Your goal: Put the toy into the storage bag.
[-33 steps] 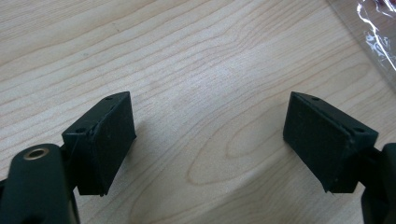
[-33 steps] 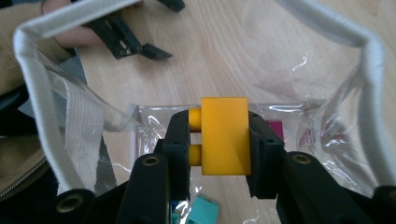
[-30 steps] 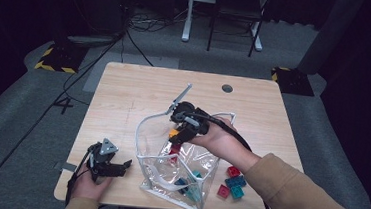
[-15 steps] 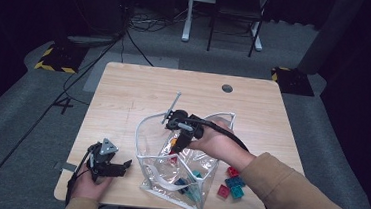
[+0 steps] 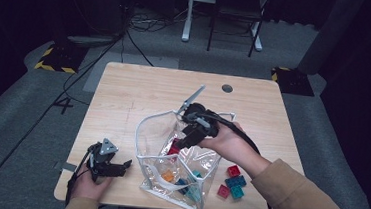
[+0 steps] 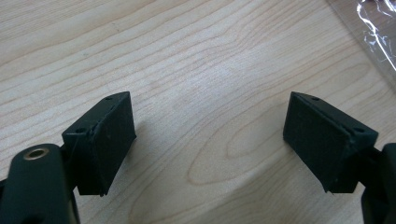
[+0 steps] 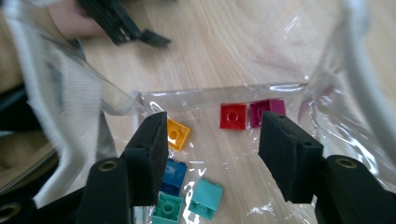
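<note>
Blocks go into the clear bag [image 5: 176, 169], which sits near the front edge of the worktop [image 5: 139, 88], mouth facing the far side. We see the right tool [image 5: 186, 139] inside the mouth, its jaws just opened and nothing between them. In the right gripper view, red [image 7: 232, 116], magenta [image 7: 267, 111], orange [image 7: 177, 134], blue [image 7: 172, 176] and teal [image 7: 205, 198] blocks lie on the bag floor. We judge a drop just done. To do it well, pull out straight so the jaws don't snag the white rim. Loose blocks [image 5: 232, 181] wait just right of the bag, toward the front right corner. Left tool [image 5: 118, 167] rests open and empty near the front left corner, could pin the bag. Pale wood worktop, grey carpet, cables, dark room
</note>
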The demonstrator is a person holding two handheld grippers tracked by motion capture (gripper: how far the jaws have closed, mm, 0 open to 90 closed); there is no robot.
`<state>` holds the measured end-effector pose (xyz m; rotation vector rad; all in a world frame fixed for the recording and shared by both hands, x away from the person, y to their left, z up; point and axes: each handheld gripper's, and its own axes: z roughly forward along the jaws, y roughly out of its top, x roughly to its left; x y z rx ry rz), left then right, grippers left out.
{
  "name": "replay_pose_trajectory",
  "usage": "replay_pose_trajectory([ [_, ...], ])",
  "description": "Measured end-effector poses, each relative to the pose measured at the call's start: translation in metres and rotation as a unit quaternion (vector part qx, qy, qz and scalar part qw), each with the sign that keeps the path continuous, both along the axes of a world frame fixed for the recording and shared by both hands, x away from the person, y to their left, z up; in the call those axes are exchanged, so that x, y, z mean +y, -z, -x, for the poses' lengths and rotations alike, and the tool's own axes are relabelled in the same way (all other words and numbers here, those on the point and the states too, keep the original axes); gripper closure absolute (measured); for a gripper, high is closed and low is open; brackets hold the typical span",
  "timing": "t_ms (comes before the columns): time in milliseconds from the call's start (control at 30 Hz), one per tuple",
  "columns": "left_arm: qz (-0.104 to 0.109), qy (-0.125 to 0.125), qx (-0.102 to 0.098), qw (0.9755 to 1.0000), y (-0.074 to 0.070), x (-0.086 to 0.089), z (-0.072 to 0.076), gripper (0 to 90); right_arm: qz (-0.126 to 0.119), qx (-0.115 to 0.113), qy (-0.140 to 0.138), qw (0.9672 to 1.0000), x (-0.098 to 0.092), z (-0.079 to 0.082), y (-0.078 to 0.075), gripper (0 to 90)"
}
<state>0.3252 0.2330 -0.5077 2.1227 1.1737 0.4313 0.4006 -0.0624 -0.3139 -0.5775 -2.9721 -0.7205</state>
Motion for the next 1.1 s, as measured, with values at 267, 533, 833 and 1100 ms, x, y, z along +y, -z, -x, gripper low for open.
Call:
replay_pose_trajectory([
  [267,-0.001,0.000,0.000,1.0000,0.000,0.000,0.000,17.2,-0.094,-0.033,0.022,0.9948,-0.056,0.022,-0.030,44.5],
  [533,0.000,-0.002,-0.001,1.0000,0.000,0.000,-0.001,17.2,-0.146,-0.064,0.047,0.9860,-0.105,0.043,-0.041,45.8],
  [833,-0.001,-0.002,-0.001,1.0000,0.000,0.000,-0.001,17.2,-0.179,-0.112,0.090,0.9732,-0.159,0.070,-0.036,46.7],
  [1100,0.000,-0.002,-0.001,1.0000,0.000,0.000,-0.001,17.2,-0.190,-0.120,0.133,0.9654,-0.193,0.081,-0.006,45.5],
])
